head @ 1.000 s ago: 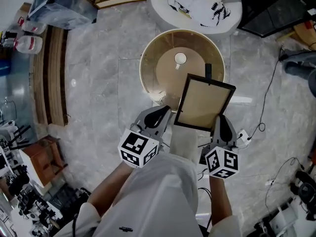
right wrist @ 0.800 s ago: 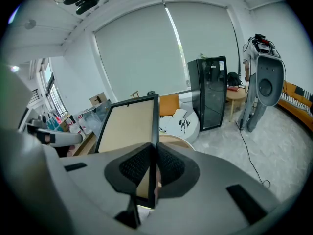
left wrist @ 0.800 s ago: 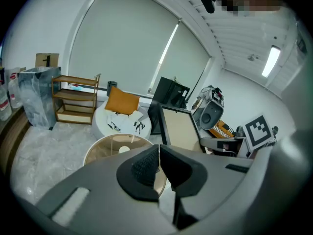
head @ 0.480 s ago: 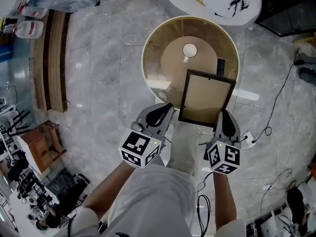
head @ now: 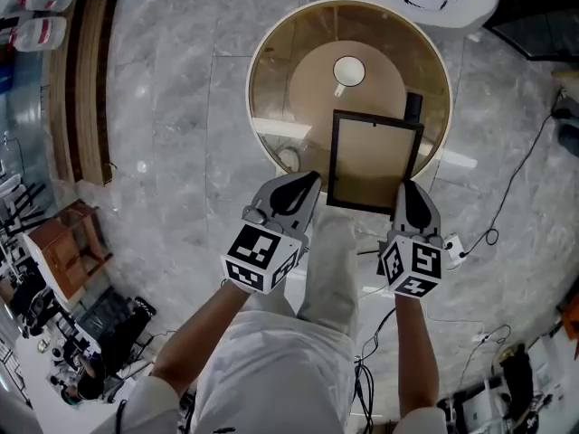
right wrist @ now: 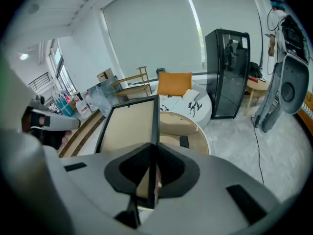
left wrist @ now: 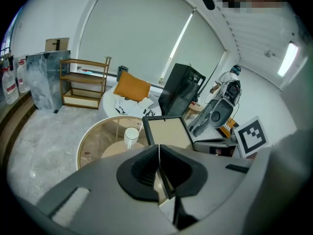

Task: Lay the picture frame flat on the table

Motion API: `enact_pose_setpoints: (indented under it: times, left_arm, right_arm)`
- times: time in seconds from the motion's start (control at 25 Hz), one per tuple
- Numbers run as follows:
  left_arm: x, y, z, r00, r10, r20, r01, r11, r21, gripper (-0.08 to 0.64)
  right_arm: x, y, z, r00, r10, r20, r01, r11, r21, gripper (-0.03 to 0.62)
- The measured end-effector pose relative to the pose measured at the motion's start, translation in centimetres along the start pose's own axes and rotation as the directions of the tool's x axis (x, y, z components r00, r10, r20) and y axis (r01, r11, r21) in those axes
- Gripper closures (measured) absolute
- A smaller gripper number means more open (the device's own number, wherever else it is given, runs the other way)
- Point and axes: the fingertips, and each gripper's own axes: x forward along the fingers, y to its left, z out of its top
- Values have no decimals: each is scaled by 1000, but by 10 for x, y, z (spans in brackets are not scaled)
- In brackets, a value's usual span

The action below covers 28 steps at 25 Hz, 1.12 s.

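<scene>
Left gripper (head: 301, 191) is seen with its jaws pressed together on the near left corner of the picture frame (head: 373, 159), a thin black edge being pinched between the pads in the left gripper view. The right gripper (head: 407, 197) is likewise clamped on the frame's near right edge, which runs straight up between its closed jaws in the right gripper view. The frame is held with its beige face upward, its far end raised a little, over the near part of the round glass-topped table (head: 262, 57); whether it touches the glass cannot be told. Compared with a second ago, the frame is no longer skewed: its sides are now squared to the person, and its dark border is lined up between the two grippers. It has also been carried forward, so that most of it now lies over the table top, where before its near half hung out past the rim. The white cup (head: 349, 70) on the table's lower shelf is left where it was, just beyond the frame's far edge, and a small black object (head: 413, 107) is seen at the frame's far right corner. Both marker cubes are kept level, side by side.
</scene>
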Motion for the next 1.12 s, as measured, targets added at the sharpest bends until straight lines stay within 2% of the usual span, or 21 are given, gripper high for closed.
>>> enact_pose_setpoints:
  times: [0.24,0.44,0.76,0.96,1.12]
  left_arm:
    - [25,6,-18,1000,-18,-23,18,1000,-4,551]
    - [47,20,-34,999,-10,-40,9,999,-39,549]
    - [75,44,-52,998,11,-69,-16,997,-74,549]
    - [86,55,-66,995,15,-96,-24,996,-90,549]
    - [100,61,-72,995,12,-99,-21,996,-87,549]
  right_arm:
    - [47,-11,-21,998,40,-57,-45,996,-81,558]
    - [81,-22,-40,991,59,-122,-76,987,-139,558]
    - [138,-25,-59,976,111,-185,-160,948,-274,558]
    - [170,-31,-74,964,120,-239,-195,927,-321,558]
    - [195,-46,-86,957,98,-273,-191,922,-336,558]
